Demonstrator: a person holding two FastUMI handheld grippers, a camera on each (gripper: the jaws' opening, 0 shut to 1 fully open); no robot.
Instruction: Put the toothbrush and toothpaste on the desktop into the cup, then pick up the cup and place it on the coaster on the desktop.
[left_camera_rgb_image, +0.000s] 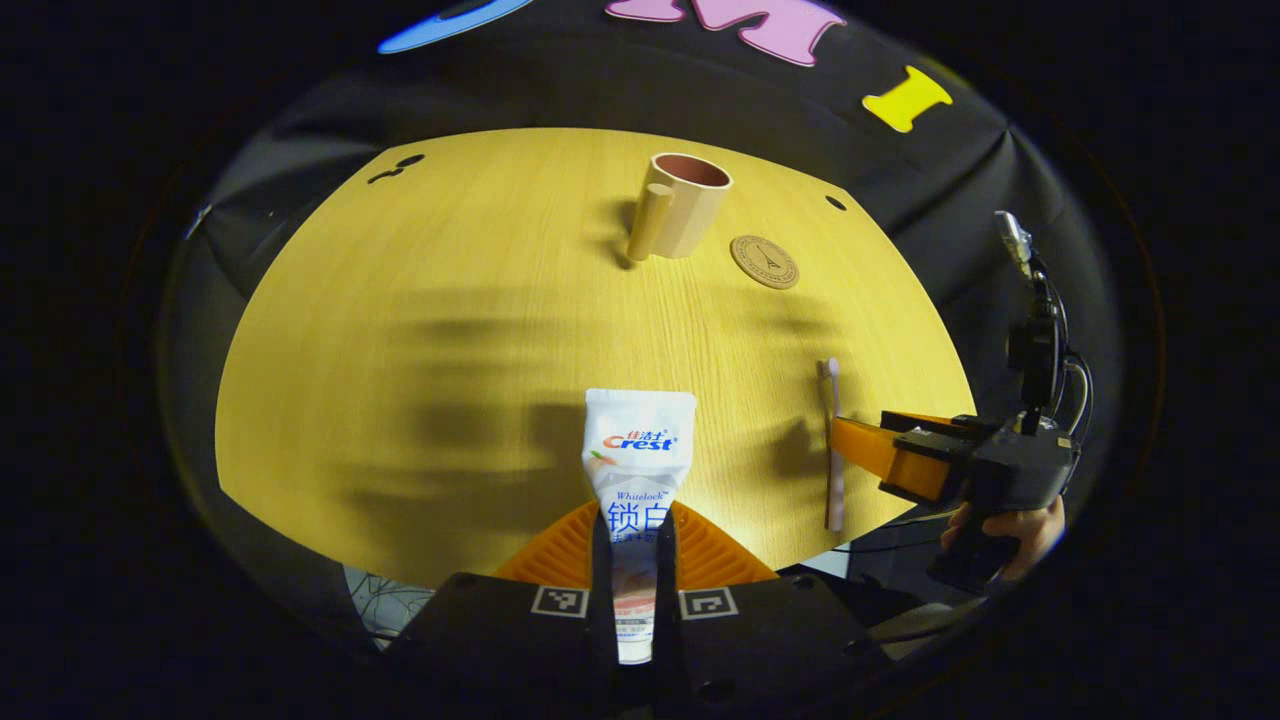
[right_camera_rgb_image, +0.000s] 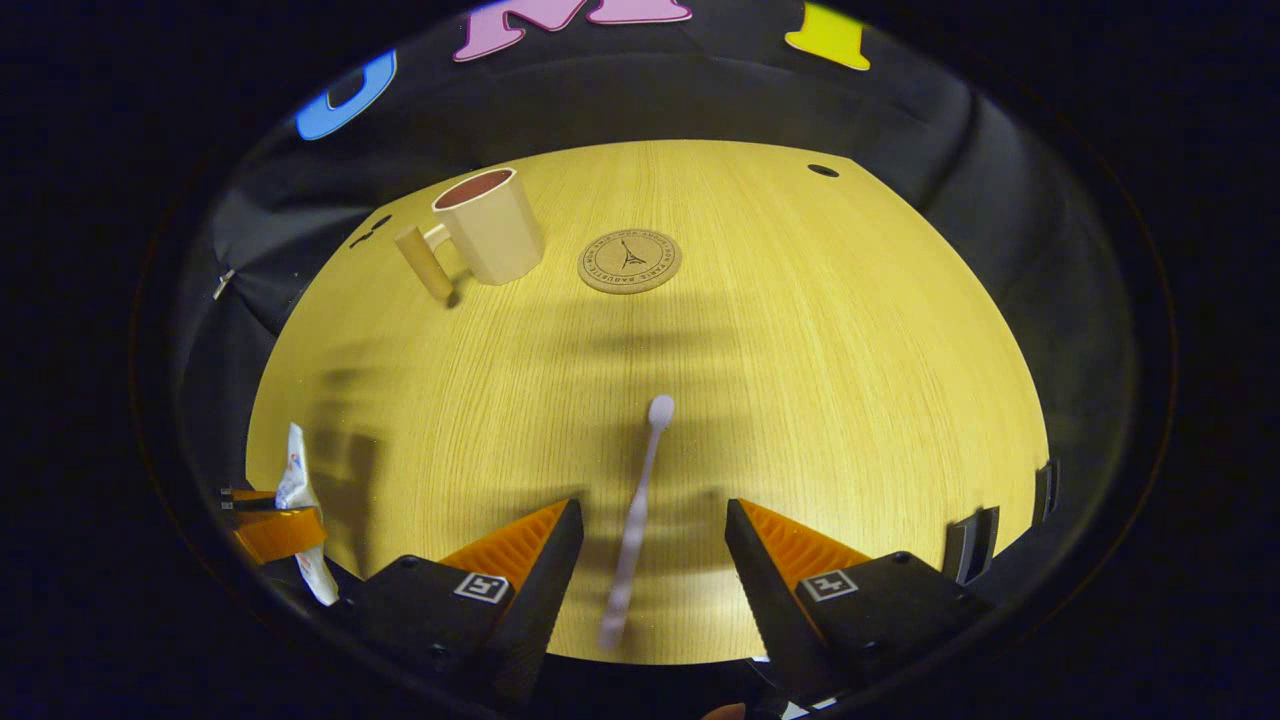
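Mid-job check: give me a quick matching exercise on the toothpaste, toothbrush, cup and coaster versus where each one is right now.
Things:
1. toothpaste
2. toothbrush
3. cup
4. coaster

States:
A. flat on the desktop, nothing on it
B. clamped in the left hand-held gripper
C. upright at the far side, nothing in it
D. lying on the desktop between the open fingers of the right hand-held gripper

Pairs: 1-B, 2-D, 3-C, 4-A

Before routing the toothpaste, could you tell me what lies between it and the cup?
Bare desktop only, in the left gripper view, between the toothpaste and the cup.
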